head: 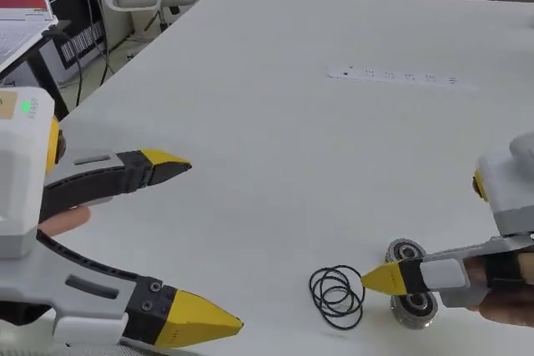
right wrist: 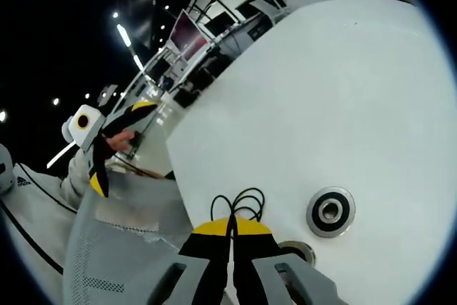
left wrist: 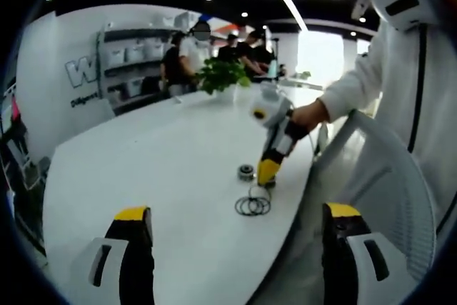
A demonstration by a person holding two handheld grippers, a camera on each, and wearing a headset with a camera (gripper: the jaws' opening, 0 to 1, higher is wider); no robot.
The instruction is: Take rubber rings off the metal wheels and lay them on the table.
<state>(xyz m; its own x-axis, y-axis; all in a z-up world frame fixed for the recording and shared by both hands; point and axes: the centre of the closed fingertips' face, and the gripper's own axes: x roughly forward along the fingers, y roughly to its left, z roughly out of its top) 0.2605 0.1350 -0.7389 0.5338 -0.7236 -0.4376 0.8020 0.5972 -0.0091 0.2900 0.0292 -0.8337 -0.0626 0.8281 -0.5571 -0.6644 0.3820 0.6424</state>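
Rubber rings (head: 336,296) are lying in a loose black heap on the bench (head: 275,106), just beside two metal wheels (head: 406,252). The right hand-held gripper (head: 367,279) is pressing its jaws together at the heap's edge. The left hand-held gripper (head: 214,243) is hovering spread wide, well apart. The rings are probably light and floppy, so pinching one thin strand seems best.

Bright overhead light — sharp, fisheye-bent edges.

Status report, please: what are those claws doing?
Left gripper open, held aside. Right gripper shut, tip at rubber rings piled beside two metal wheels. Nothing blocking.
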